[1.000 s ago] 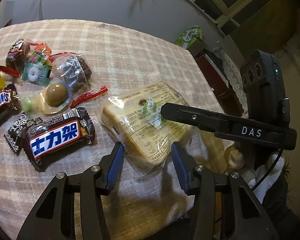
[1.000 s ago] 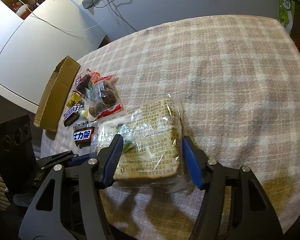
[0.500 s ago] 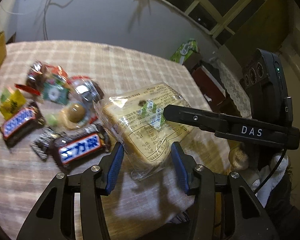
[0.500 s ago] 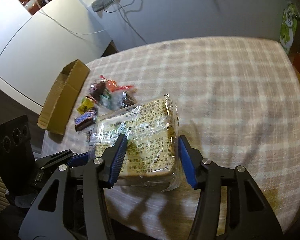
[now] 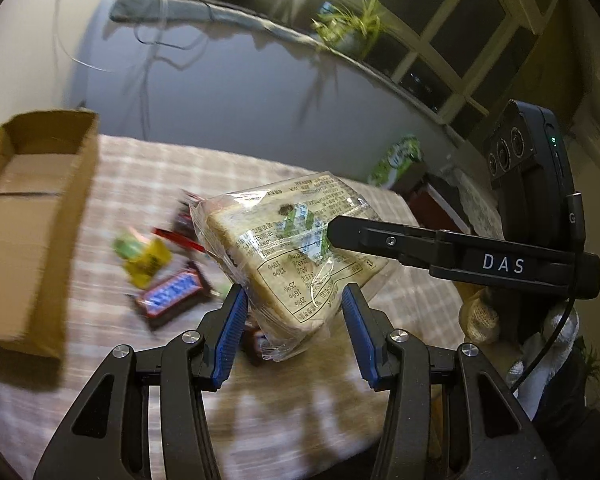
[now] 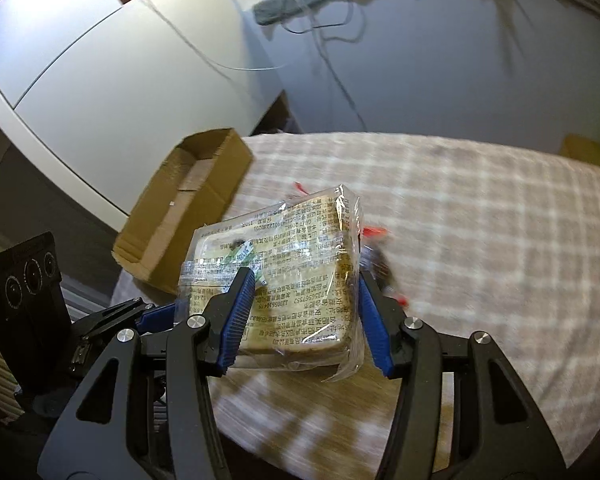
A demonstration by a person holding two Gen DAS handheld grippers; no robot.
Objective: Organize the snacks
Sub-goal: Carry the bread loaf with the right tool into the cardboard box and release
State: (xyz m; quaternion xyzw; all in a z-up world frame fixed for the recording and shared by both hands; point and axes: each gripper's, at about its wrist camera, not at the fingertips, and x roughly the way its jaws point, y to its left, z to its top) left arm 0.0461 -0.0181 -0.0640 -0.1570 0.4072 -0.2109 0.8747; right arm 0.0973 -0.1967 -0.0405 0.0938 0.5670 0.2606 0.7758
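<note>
We hold the bagged bread point(image 6: 296, 276) off the plaid tablecloth point(image 6: 480, 240) with both tools. Our right gripper point(image 6: 306, 312) pinches it across its width, blue pads against both sides of the wrapper; its jaws have just been closing, with the bread between them. In the left wrist view that same gripper reaches in from the right as a black bar lying over the printed label.

Our left gripper point(image 5: 294, 328) has the loaf's lower corner between its fingers point(image 5: 230, 330). The left pad meets the wrapper, but there is a gap at the right pad, so we cannot tell whether it truly pinches.

Only the left wrist view shows the loose snacks under the bread: a blurred chocolate bar point(image 5: 172, 294) and a yellow packet point(image 5: 148, 260). A gloved hand point(image 5: 484, 316) on the right tool also appears only there. The right wrist view gives just red scraps past the loaf.

The cardboard box point(image 6: 184, 212) sits open at the table's left edge, well apart from the bread, in both views.
</note>
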